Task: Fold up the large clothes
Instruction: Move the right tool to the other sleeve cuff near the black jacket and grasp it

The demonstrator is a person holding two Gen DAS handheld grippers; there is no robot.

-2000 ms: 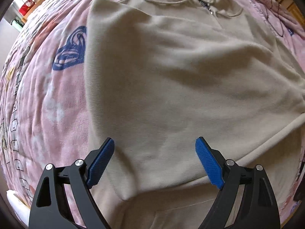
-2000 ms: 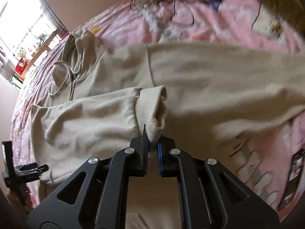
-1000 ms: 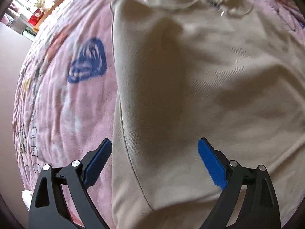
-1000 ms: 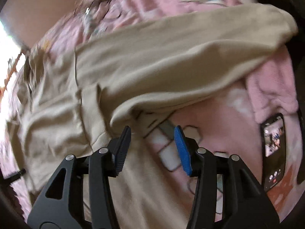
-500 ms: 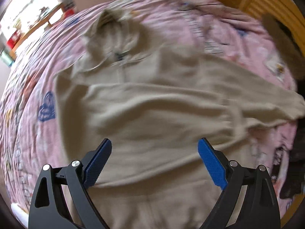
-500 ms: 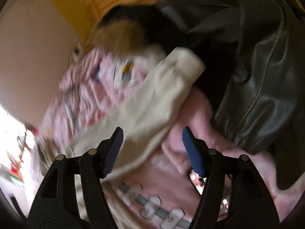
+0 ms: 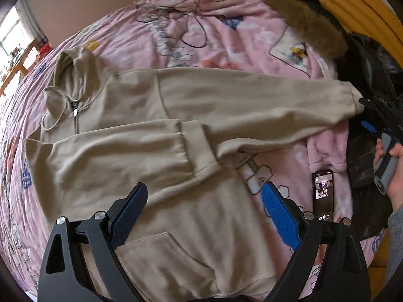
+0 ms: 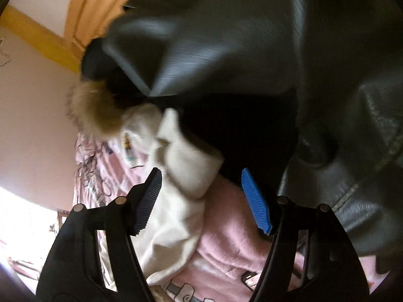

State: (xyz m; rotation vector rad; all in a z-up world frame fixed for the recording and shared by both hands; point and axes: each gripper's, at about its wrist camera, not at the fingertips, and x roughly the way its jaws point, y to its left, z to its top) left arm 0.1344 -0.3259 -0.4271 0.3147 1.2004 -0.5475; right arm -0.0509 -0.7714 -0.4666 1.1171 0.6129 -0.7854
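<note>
Right gripper (image 8: 200, 198), jaws spread, frames the hoodie's cuff (image 8: 191, 168) just ahead: close squarely on the ribbing, avoiding the pink blanket (image 8: 226, 239) beneath. Left gripper (image 7: 204, 212) hovers spread, empty.

No wording can be read in either view. The pink bedspread (image 7: 252, 40) carries large pale printed letters near the tangle of black cable (image 7: 176, 22), but they are too smeared to make out. The phone (image 7: 323, 196) lying on the bedspread right of the beige hoodie (image 7: 176, 151) has a lit screen with small pictures and icons, its text too tiny to tell.
</note>
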